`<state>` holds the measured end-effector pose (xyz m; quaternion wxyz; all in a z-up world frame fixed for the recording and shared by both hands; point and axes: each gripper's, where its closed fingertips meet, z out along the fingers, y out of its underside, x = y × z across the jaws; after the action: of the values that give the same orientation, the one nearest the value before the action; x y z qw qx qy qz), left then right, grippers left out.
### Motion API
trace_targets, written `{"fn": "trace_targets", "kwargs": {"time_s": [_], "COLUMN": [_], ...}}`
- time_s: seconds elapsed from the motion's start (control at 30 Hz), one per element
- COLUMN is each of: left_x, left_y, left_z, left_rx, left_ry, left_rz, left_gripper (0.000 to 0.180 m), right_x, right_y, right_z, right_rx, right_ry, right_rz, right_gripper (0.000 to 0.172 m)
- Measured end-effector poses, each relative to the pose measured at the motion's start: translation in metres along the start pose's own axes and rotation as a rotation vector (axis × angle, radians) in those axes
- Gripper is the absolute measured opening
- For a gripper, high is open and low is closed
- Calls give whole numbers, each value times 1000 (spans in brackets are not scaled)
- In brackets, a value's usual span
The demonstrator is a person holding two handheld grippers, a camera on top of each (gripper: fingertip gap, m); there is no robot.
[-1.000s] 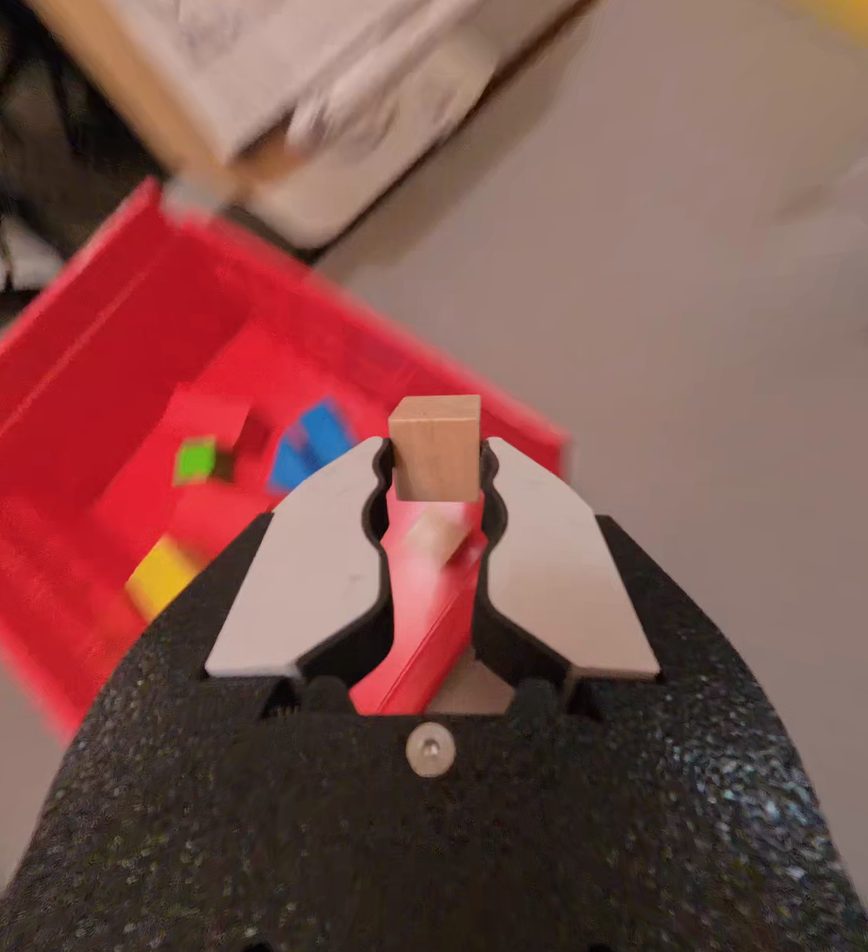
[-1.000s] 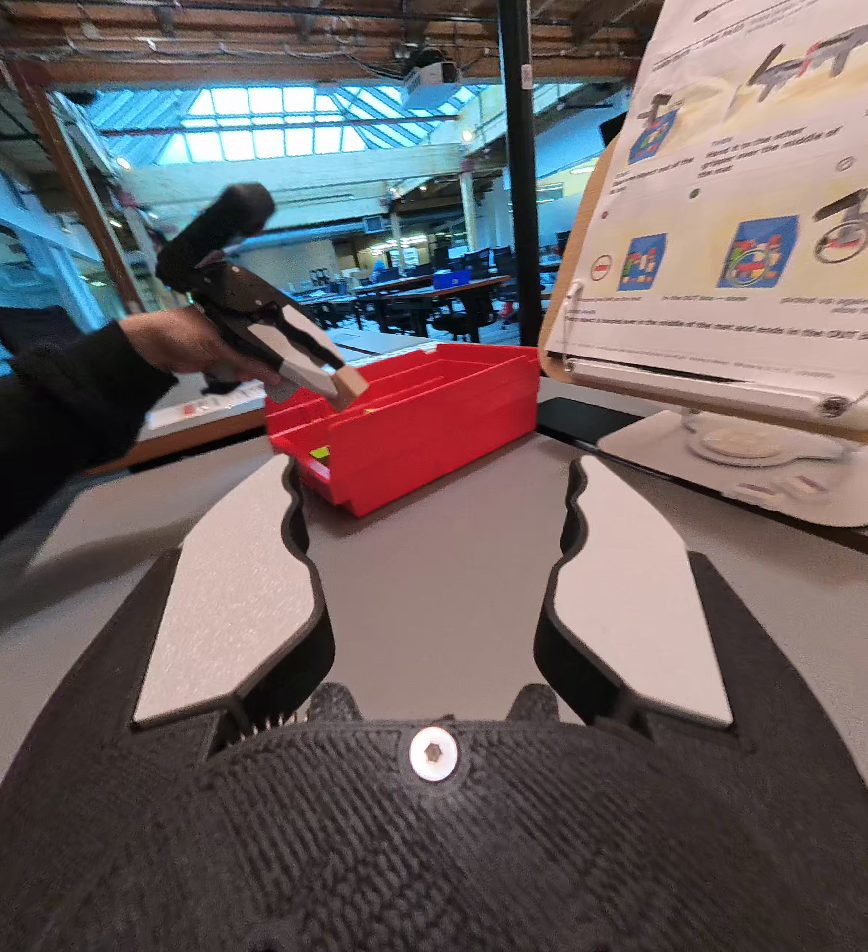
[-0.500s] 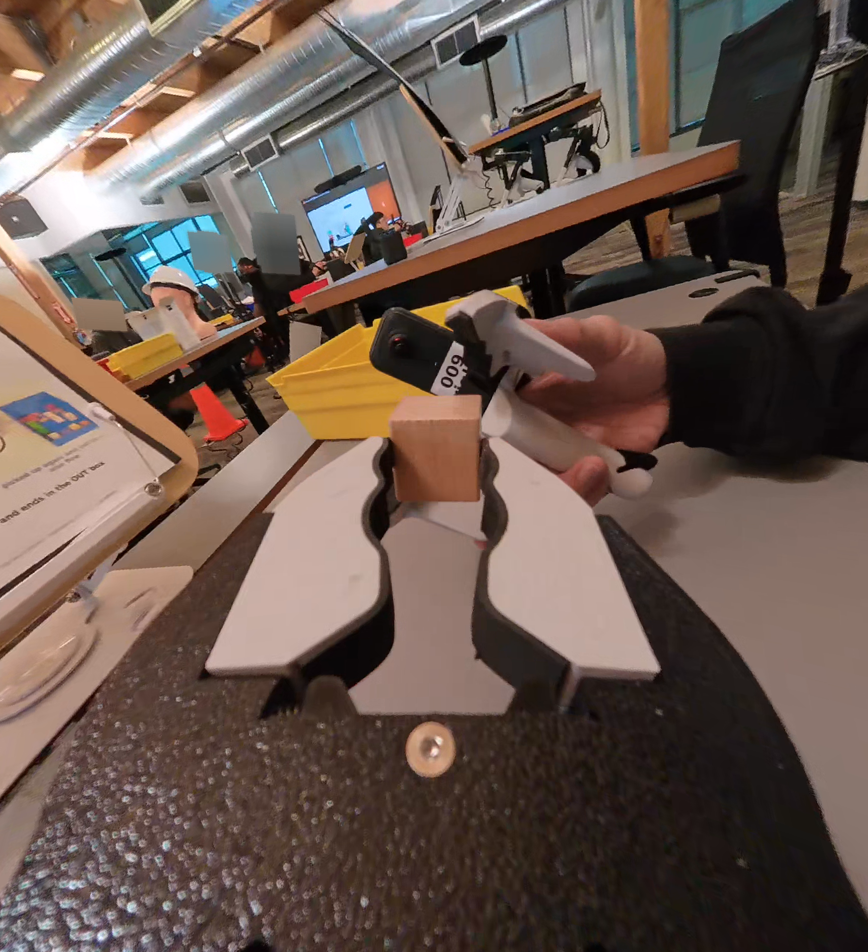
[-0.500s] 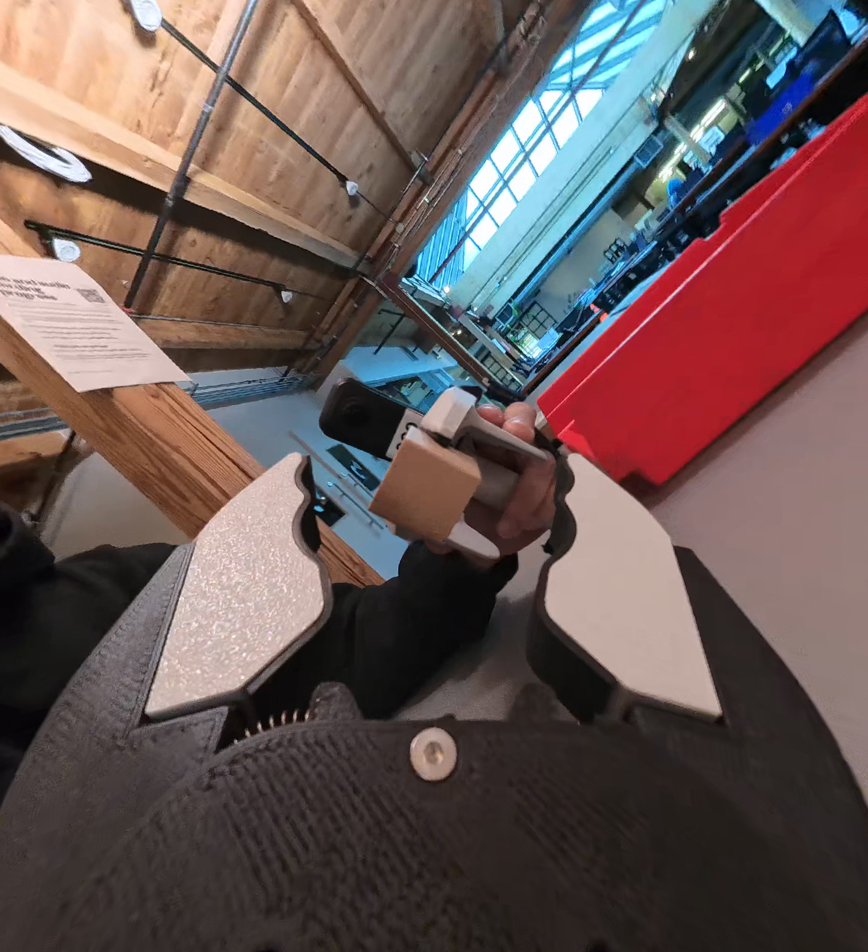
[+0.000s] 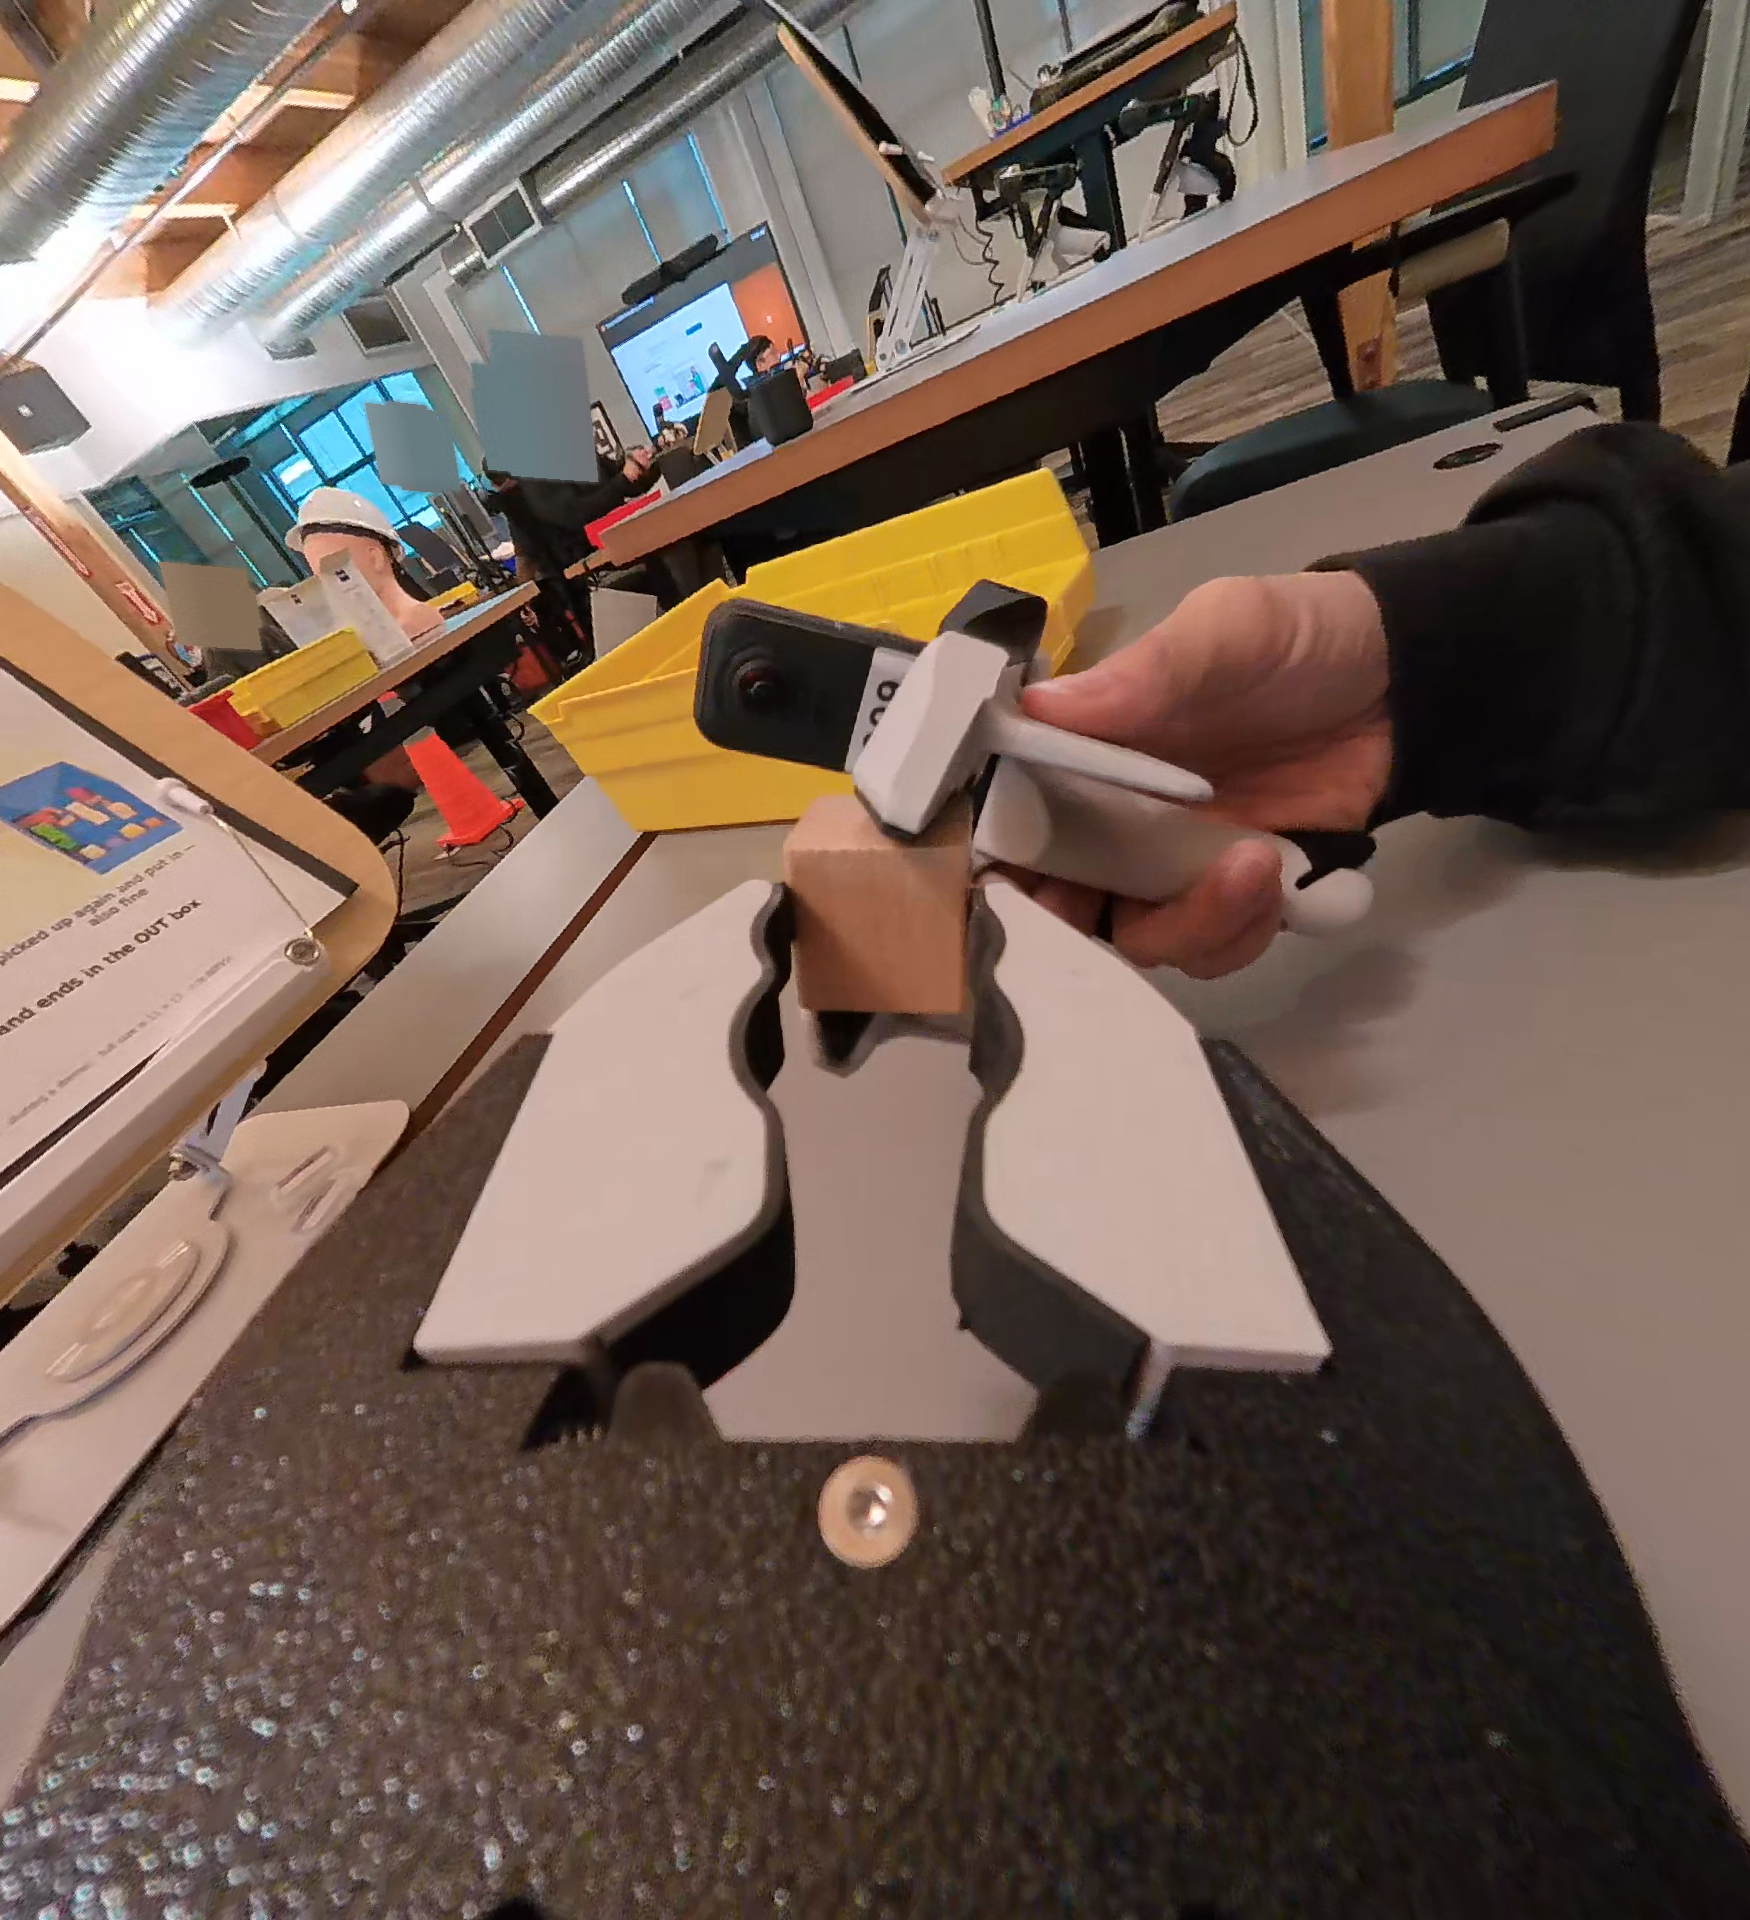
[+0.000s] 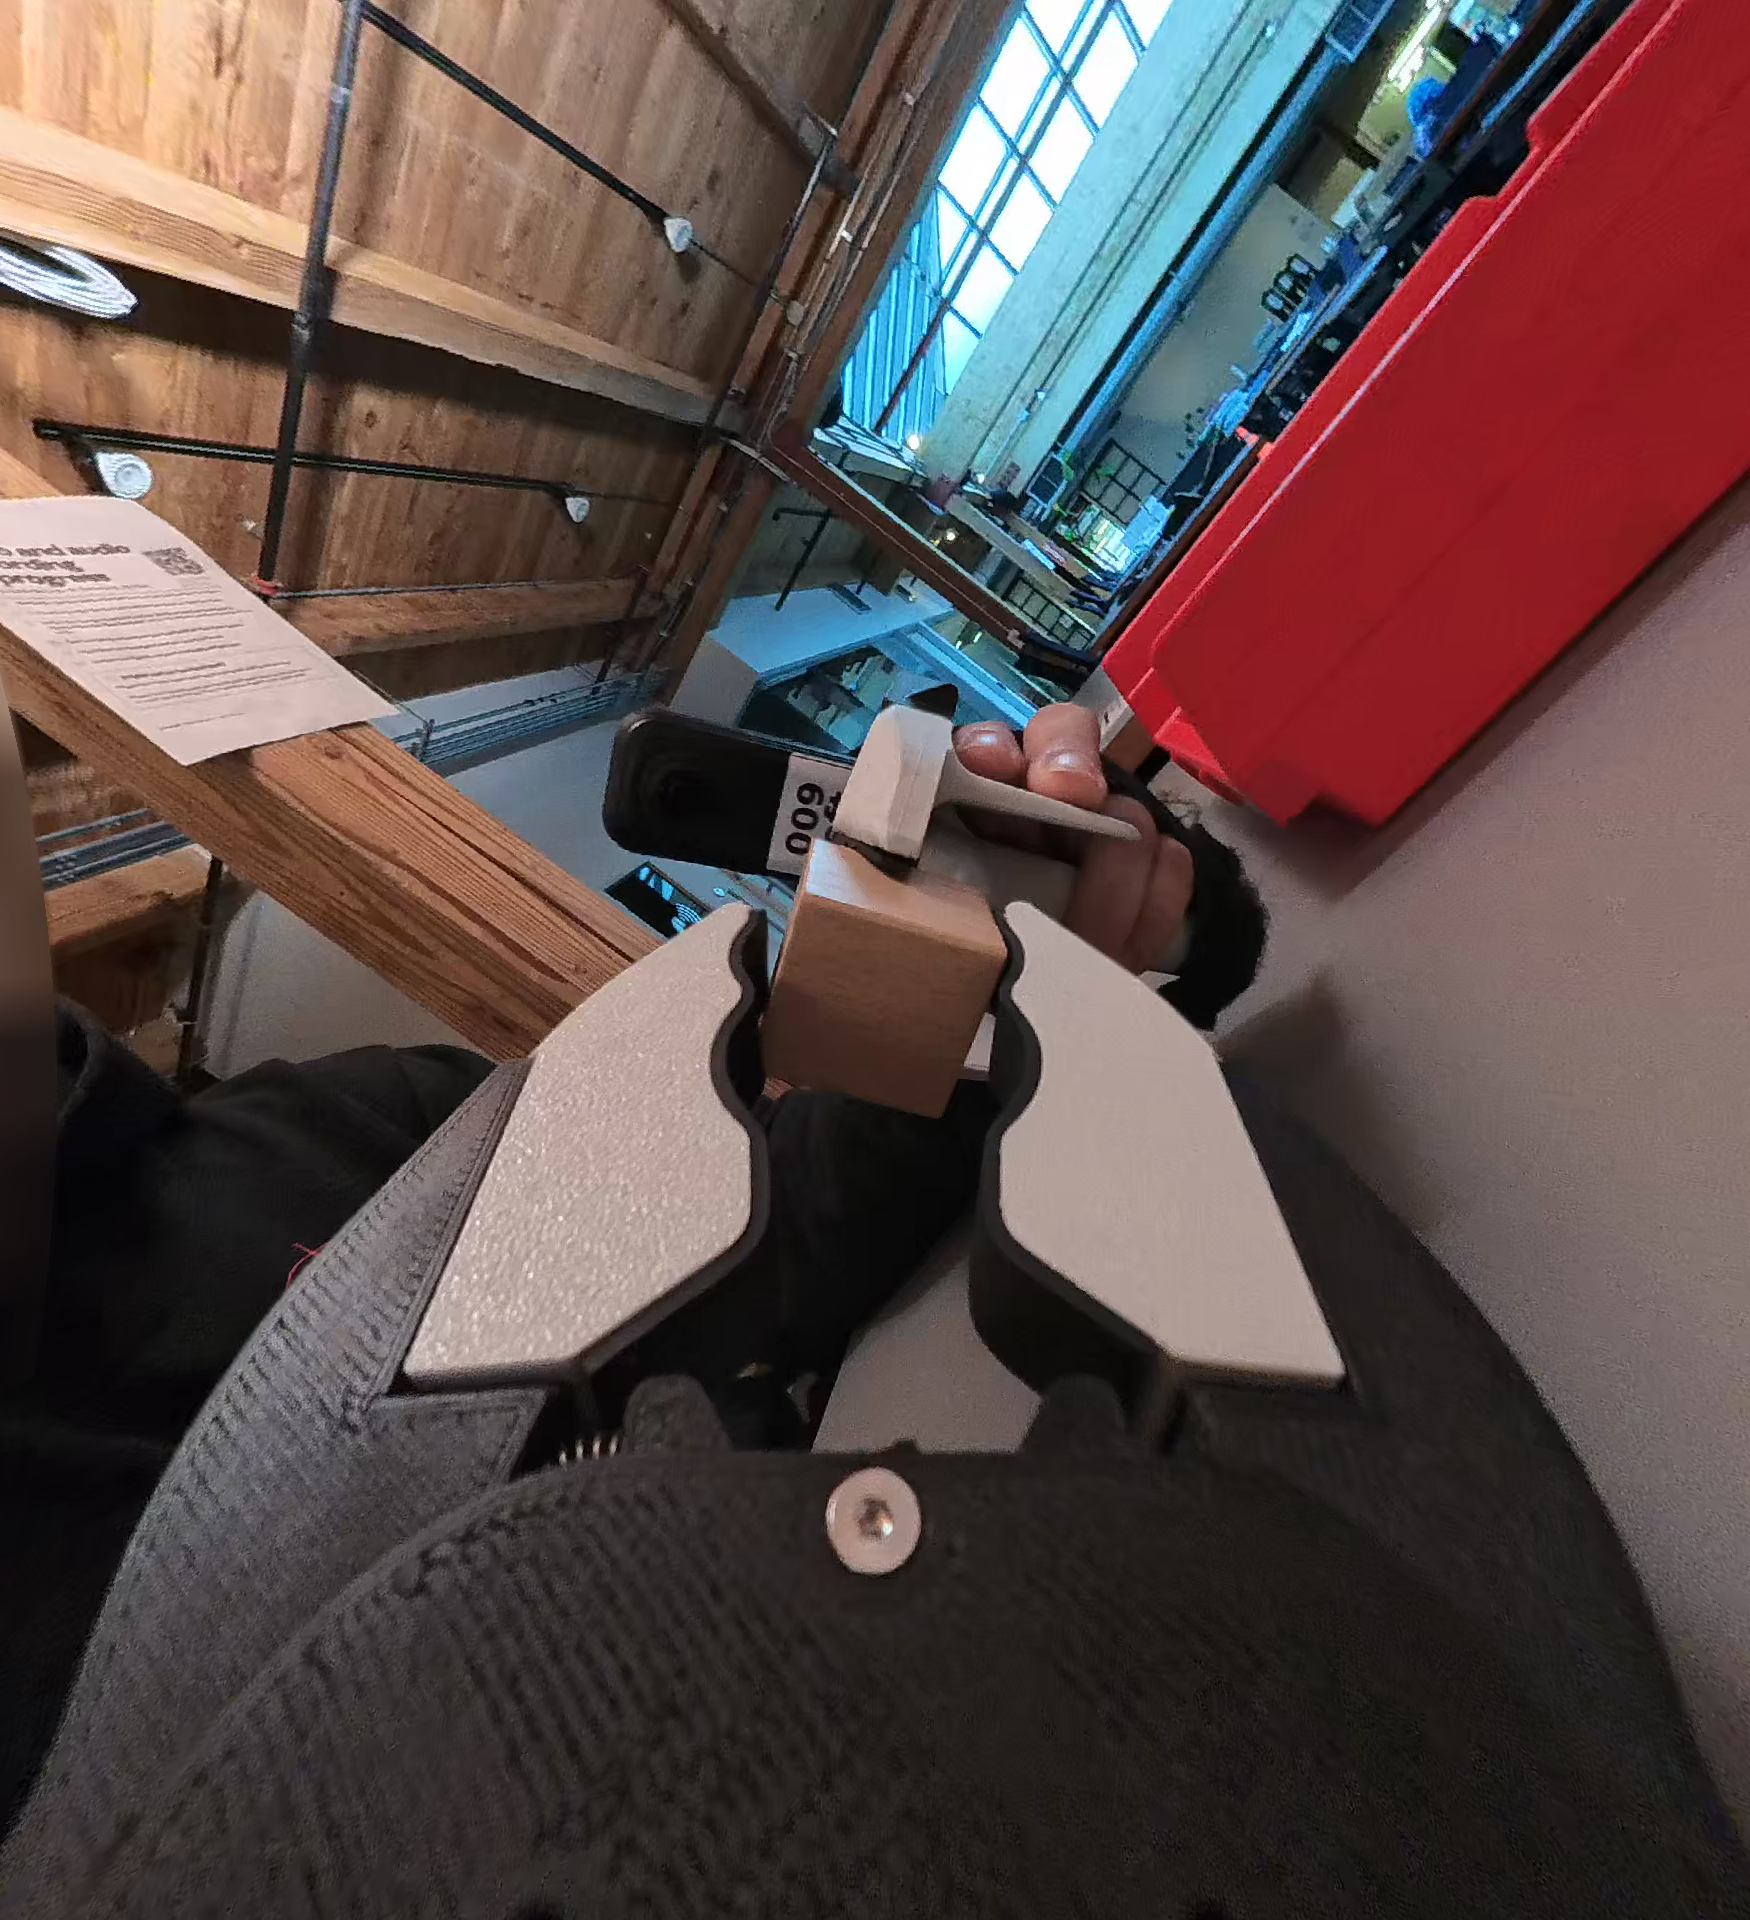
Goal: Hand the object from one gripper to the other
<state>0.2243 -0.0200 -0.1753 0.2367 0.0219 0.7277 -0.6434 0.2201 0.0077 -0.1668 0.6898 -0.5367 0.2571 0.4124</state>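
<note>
Wooden block sits midair above the grey table, pinched between my left hand-held gripper and, crosswise, my right hand-held gripper, whose fingers stood spread wide half a second ago and have now closed onto the block's sides. Both grasps press at once, so I judge the handover ready for the left to let go. My right hand reaches in level, sleeve trailing; a yellow bin sits behind

Grey table: yellow bin, red bin, white-based document stand resting directly on top.
</note>
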Motion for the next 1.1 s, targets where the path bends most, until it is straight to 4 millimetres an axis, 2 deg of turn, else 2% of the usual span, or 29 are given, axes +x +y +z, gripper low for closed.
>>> {"fn": "trace_targets", "kwargs": {"time_s": [0.13,0.17,0.23,0.3,0.37,0.43,0.5,0.53,0.57,0.63,0.73,0.83,0.93,0.97,1.07,1.1], "left_x": [-1,-3,-10,-17,-22,-23,-24,-23,-23,-20,-18,-20,-26,-29,-43,-51], "left_y": [2,0,-1,3,11,20,24,23,22,22,24,24,20,18,1,-5], "left_z": [1,0,-3,-8,-12,-13,-12,-12,-11,-10,-8,-9,-13,-16,-33,-43], "left_rx": [-9,1,10,-2,-26,-52,-64,-60,-54,-53,-75,-93,-94,-104,-117,-120], "left_ry": [-13,-28,-92,-149,-200,-213,-212,-210,-207,-190,-181,-191,-218,-236,-285,-310], "left_rz": [-71,-85,-92,-95,-104,-119,-135,-140,-146,-156,-149,-150,-167,-170,-172,-176], "left_gripper": [33,41,50,47,43,38,36,35,33,32,29,29,26,25,23,24], "right_x": [5,3,-9,-25,-34,-36,-47,-53,-53,-43,-24,-13,-13,-14,-25,-29], "right_y": [-1,-5,-21,-51,-87,-113,-115,-111,-105,-94,-83,-81,-82,-82,-85,-87], "right_z": [-2,-3,-12,-39,-94,-183,-274,-308,-336,-367,-384,-383,-381,-381,-386,-386], "right_rx": [-27,-20,37,161,336,495,608,635,637,581,460,363,331,346,407,422], "right_ry": [88,107,141,250,537,1009,1399,1525,1626,1732,1848,1901,1925,1929,2007,2028], "right_rz": [-63,-101,-203,-373,-585,-711,-712,-688,-641,-560,-513,-533,-563,-567,-593,-616], "right_gripper": [39,39,39,39,39,39,39,39,39,39,39,38,37,42,81,87]}}
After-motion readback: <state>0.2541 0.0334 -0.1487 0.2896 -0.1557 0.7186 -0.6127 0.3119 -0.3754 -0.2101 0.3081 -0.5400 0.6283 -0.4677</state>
